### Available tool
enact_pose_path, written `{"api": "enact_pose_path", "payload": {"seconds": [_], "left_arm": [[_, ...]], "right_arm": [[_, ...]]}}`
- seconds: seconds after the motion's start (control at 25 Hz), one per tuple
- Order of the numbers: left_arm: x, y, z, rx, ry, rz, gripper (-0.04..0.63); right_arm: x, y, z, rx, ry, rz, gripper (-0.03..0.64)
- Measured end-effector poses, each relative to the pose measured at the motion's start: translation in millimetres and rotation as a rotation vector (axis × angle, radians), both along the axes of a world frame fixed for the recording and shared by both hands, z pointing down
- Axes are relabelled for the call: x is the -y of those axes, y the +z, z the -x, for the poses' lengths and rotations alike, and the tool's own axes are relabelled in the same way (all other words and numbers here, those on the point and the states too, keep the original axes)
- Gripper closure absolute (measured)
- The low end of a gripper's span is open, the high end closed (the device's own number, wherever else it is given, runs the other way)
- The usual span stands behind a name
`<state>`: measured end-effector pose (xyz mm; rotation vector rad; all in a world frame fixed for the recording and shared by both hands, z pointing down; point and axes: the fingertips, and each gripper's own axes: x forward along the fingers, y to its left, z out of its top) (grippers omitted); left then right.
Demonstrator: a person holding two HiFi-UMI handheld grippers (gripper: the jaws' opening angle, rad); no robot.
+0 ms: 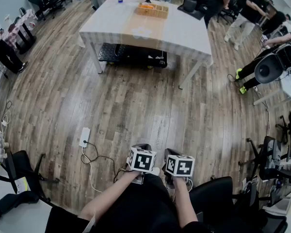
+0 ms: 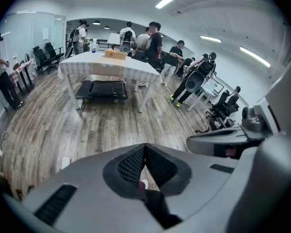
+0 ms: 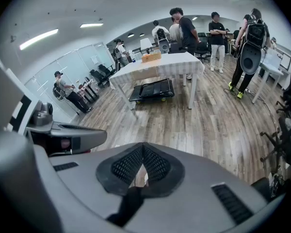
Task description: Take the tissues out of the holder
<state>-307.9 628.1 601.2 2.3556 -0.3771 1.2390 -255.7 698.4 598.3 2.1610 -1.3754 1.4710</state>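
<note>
The tissue holder (image 1: 153, 8), a light wooden box, stands at the far side of the white table (image 1: 184, 35), a long way across the floor from me. It shows small in the left gripper view (image 2: 115, 54) and in the right gripper view (image 3: 151, 57). Both grippers hang low, close to my body and side by side, tilted down at the floor. The left gripper (image 1: 143, 147) is shut, its ribbed pads meeting at the tips (image 2: 145, 147) with nothing between them. The right gripper (image 1: 170, 153) is also shut and empty (image 3: 143, 145).
A black wheeled cart (image 1: 131, 55) sits under the table. A white power strip (image 1: 84, 136) with a trailing cable lies on the wood floor to my left. Office chairs (image 1: 14, 174) flank me. Several people stand or crouch around the room's far and right sides.
</note>
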Motion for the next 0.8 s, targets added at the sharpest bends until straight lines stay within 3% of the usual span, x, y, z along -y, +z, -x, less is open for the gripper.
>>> {"api": "enact_pose_path", "payload": {"seconds": [0.24, 0.8], "left_arm": [[-45.5, -8.8, -25.3, 0.004, -0.006, 0.001, 0.586], [-61.2, -1.0, -58.3, -0.009, -0.042, -0.023, 0.586]], "right_arm": [[-38.1, -9.0, -25.9, -0.010, -0.032, 0.006, 0.603], [-51.2, -4.7, -55.4, 0.006, -0.074, -0.076, 0.603]]}}
